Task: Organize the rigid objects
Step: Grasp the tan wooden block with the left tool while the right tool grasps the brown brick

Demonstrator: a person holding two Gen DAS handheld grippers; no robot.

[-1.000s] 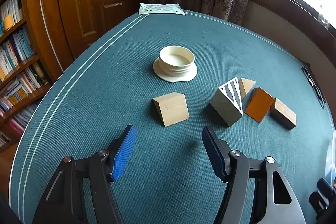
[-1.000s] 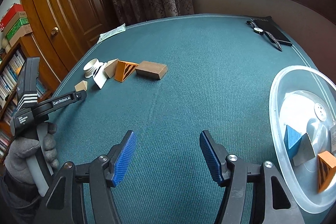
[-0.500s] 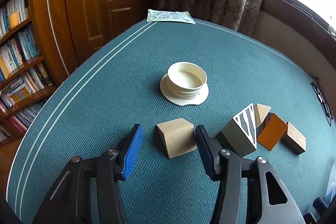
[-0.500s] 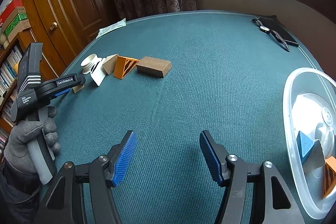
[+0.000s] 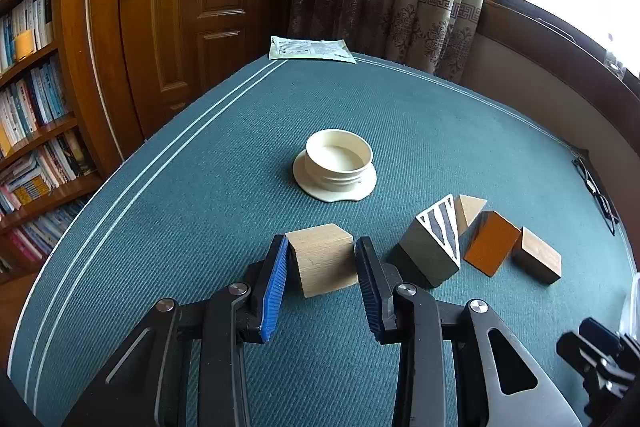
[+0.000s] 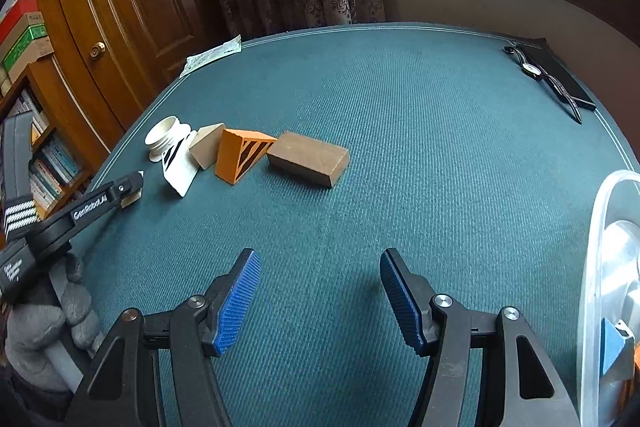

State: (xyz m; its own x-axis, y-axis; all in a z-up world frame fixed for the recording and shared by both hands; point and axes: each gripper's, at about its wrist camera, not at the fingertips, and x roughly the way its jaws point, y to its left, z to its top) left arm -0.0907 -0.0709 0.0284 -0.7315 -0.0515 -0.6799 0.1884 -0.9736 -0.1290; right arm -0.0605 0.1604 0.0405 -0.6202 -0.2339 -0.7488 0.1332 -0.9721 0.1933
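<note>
The left tongs (image 5: 322,261) are closing on a plain wooden block (image 5: 323,259) lying on the desk (image 5: 440,131); an off-centre pinch could twist it loose. The right tongs (image 6: 318,297) hang spread and empty. The clear plastic bin (image 6: 596,267) holds a blue block (image 6: 611,345) among others; the cream jar (image 5: 339,157) appears empty.

The left gripper (image 5: 322,259) has moved up to the pale wooden block (image 5: 323,259), its jaws closing around it.

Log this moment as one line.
left hand-held gripper: closing on pale wood block | right hand-held gripper: open, empty | table
</note>
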